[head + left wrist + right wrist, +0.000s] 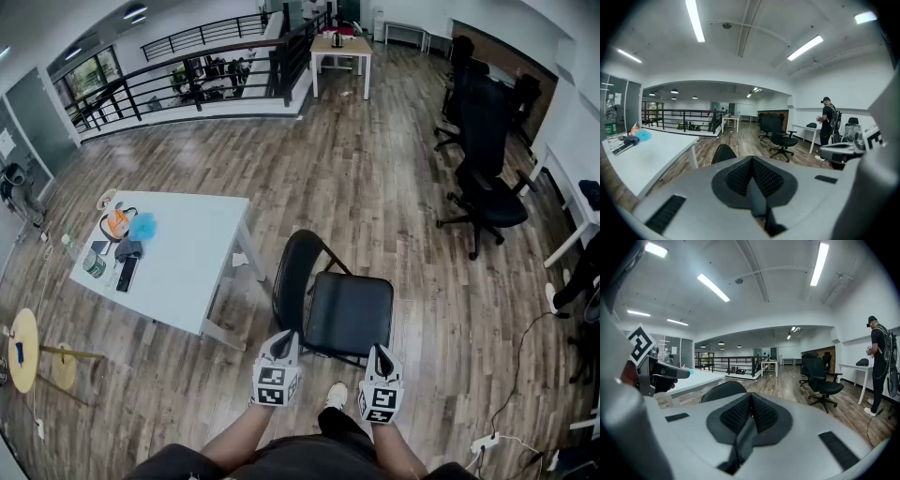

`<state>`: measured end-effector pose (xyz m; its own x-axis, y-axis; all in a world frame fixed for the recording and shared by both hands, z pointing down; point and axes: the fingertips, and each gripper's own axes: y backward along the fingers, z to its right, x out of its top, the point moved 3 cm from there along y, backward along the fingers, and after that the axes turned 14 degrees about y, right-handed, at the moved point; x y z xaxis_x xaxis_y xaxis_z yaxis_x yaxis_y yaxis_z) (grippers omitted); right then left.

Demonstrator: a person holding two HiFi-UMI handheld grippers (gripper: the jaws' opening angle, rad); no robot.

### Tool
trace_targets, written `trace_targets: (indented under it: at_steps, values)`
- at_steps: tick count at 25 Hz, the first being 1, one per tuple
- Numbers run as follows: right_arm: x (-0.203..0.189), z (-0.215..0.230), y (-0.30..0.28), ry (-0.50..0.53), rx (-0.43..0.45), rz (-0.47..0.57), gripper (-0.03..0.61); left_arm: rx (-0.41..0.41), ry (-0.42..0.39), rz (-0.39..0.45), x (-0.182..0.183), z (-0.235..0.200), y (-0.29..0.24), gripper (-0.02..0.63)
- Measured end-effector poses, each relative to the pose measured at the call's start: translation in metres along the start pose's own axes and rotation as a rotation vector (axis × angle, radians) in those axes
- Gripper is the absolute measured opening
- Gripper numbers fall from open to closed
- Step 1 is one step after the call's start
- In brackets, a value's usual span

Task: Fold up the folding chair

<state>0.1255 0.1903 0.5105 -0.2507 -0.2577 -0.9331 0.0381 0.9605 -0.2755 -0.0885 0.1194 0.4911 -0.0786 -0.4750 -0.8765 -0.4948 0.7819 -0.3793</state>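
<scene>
The black folding chair (349, 312) stands unfolded on the wood floor just in front of me, its curved backrest (294, 269) toward the white table. My left gripper (281, 339) hovers at the seat's near left corner and my right gripper (380, 352) at its near right corner. Both are shut with nothing between the jaws, and whether either touches the seat is unclear. In the left gripper view the left gripper (751, 172) points over the backrest top (723, 152). In the right gripper view the right gripper (750, 412) does the same, with the backrest (723, 390) just beyond it.
A white table (192, 267) with small items stands left of the chair. Black office chairs (487, 178) stand at the right, near a white desk where a person (828, 123) stands. A round yellow stool (23, 349) is at the far left, and a railing (187, 80) runs along the back.
</scene>
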Motion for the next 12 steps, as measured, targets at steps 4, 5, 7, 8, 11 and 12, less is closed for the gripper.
trace_targets:
  at_steps: [4, 5, 7, 8, 11, 12]
  values:
    - [-0.003, 0.034, -0.041, -0.003, 0.017, -0.006, 0.014, 0.029, -0.002, -0.009, 0.014, 0.002, -0.046, 0.003]
    - [-0.004, 0.041, -0.05, 0.0, 0.025, -0.006, 0.014, 0.038, 0.002, -0.01, 0.015, 0.002, -0.055, 0.003]
    - [-0.007, 0.053, -0.065, 0.008, 0.037, -0.008, 0.014, 0.056, 0.01, -0.008, 0.018, 0.0, -0.071, 0.003]
    - [-0.008, 0.058, -0.073, 0.012, 0.041, -0.011, 0.014, 0.066, 0.016, -0.006, 0.02, -0.003, -0.078, 0.003]
    - [-0.01, 0.066, -0.095, 0.01, 0.05, -0.023, 0.014, 0.097, 0.042, 0.0, 0.029, -0.019, -0.095, 0.003]
    - [-0.012, 0.067, -0.101, 0.01, 0.054, -0.032, 0.014, 0.104, 0.046, 0.002, 0.031, -0.025, -0.1, 0.003]
